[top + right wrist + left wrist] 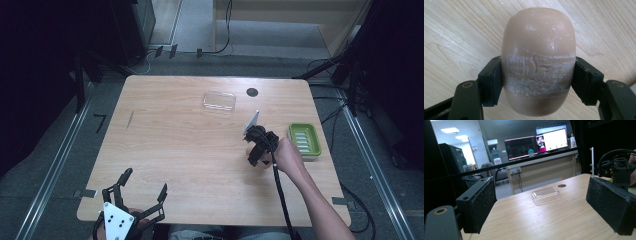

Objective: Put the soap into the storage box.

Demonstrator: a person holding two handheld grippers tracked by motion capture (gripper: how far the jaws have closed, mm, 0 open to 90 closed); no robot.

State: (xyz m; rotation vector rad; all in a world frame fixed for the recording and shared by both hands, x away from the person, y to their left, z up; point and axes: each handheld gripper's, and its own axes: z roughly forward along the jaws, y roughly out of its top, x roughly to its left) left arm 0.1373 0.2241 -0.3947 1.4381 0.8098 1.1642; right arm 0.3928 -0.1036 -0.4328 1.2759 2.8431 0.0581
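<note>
Left tool rests at the surface's near edge, jaws apart. Right tool is clamped on the soap bar above bare wood, green soap dish just beside, clear lid well apart.

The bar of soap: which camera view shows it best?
The right gripper view: the soap is close up between the right claw's pads, its scuffed surface plain. In the high view that claw and hand cover it.
</note>
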